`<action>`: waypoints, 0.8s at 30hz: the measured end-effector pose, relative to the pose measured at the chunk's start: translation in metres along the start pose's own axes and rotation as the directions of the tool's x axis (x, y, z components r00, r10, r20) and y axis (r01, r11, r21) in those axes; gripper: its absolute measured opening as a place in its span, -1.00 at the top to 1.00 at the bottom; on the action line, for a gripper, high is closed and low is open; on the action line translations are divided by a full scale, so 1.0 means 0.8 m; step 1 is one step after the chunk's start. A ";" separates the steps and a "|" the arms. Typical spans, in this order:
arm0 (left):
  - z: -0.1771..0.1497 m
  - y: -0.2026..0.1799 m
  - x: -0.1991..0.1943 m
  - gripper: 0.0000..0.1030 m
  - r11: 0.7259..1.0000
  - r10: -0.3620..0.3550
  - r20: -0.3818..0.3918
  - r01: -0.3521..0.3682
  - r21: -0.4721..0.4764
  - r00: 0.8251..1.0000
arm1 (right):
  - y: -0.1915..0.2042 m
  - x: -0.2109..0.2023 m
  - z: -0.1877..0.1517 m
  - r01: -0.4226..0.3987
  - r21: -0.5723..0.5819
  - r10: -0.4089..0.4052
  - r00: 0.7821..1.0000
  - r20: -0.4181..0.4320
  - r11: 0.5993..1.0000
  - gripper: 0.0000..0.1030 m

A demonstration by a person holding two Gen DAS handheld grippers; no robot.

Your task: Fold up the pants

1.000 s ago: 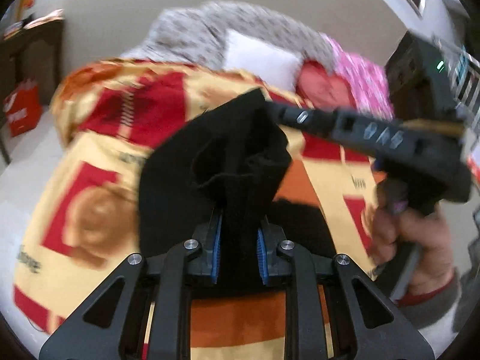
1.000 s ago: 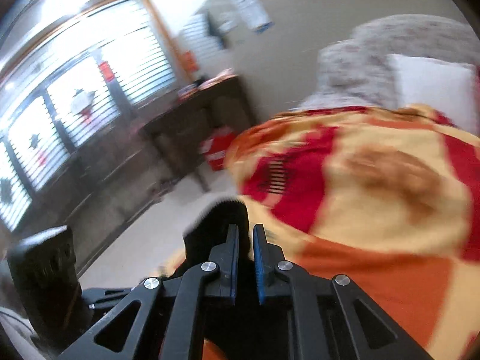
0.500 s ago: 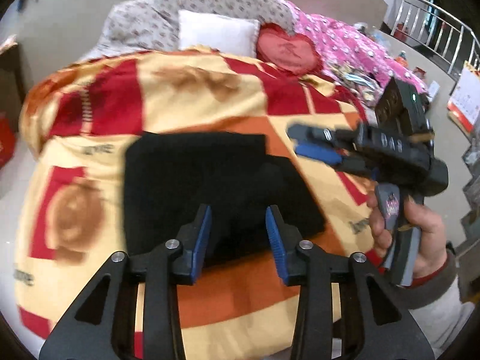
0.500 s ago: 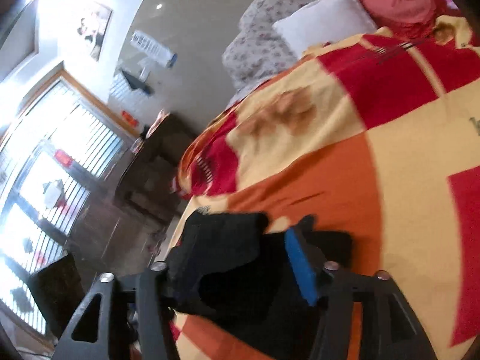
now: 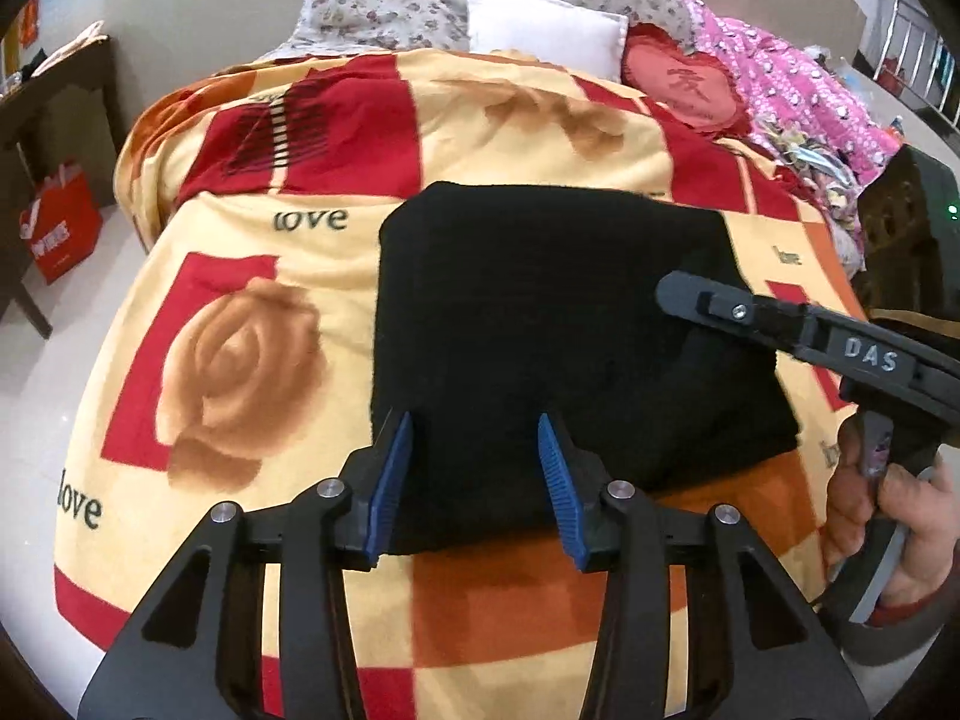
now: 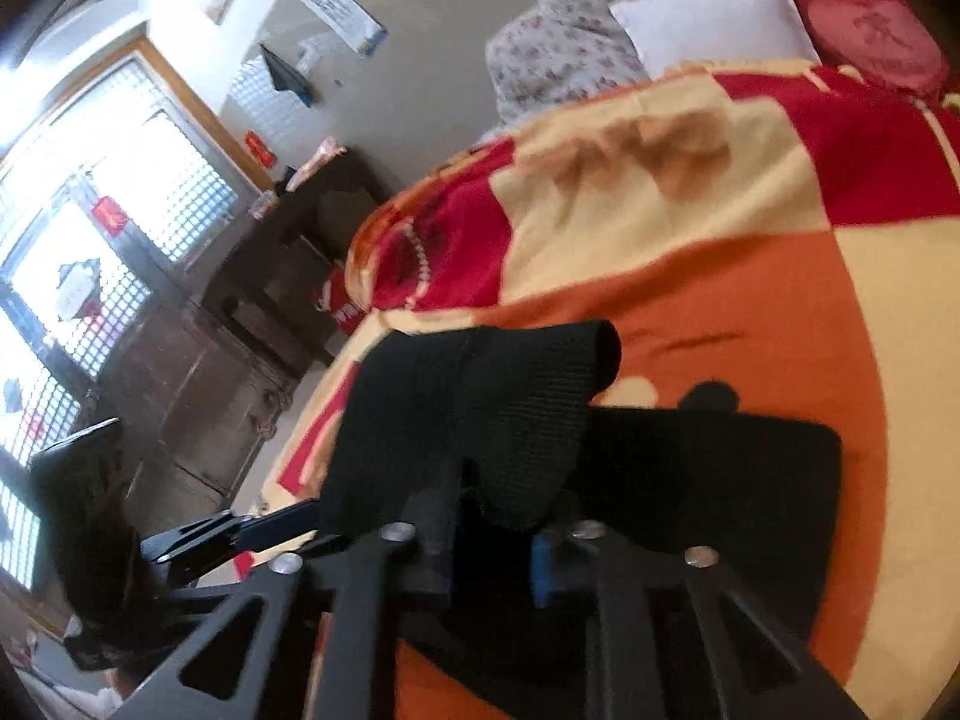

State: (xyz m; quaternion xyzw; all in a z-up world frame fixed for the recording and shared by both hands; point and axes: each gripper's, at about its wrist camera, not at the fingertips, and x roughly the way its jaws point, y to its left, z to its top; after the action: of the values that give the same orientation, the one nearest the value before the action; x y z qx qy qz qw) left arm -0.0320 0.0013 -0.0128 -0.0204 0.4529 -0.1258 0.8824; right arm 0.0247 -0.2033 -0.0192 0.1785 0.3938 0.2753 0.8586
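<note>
Black left gripper with blue fingers, silver screws (right gripper stamped "DAS"), grey sleeve.

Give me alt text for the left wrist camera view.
Folded black pants lie flat on a red, orange and cream blanket; the left gripper is opening over their near edge, the right gripper reaching in from the right.

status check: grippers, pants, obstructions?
Left gripper opening, empty, over pants' near edge. Right gripper closing on a raised fold. Pants folded on blanket; nothing in the way.
</note>
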 end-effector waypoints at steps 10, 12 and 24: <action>0.019 -0.031 0.004 -0.01 0.997 -0.082 -0.025 0.082 0.009 0.996 | -0.060 -0.048 -0.001 0.212 0.024 -0.212 0.977 0.008 0.977 0.70; 0.017 -0.032 0.020 -0.01 0.998 -0.053 -0.064 0.054 0.012 0.997 | -0.070 -0.045 0.000 0.204 0.062 -0.203 0.979 -0.016 0.977 0.53; 0.067 -0.037 0.035 -0.01 0.999 0.022 -0.032 -0.021 0.033 0.999 | -0.022 -0.026 0.021 0.228 -0.121 -0.230 0.973 -0.002 0.966 0.37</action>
State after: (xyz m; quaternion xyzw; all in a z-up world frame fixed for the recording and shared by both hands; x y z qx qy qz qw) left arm 0.0206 -0.0379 0.0007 0.0007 0.4650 -0.1238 0.8766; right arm 0.0320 -0.2317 -0.0061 0.0779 0.4013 0.1987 0.8908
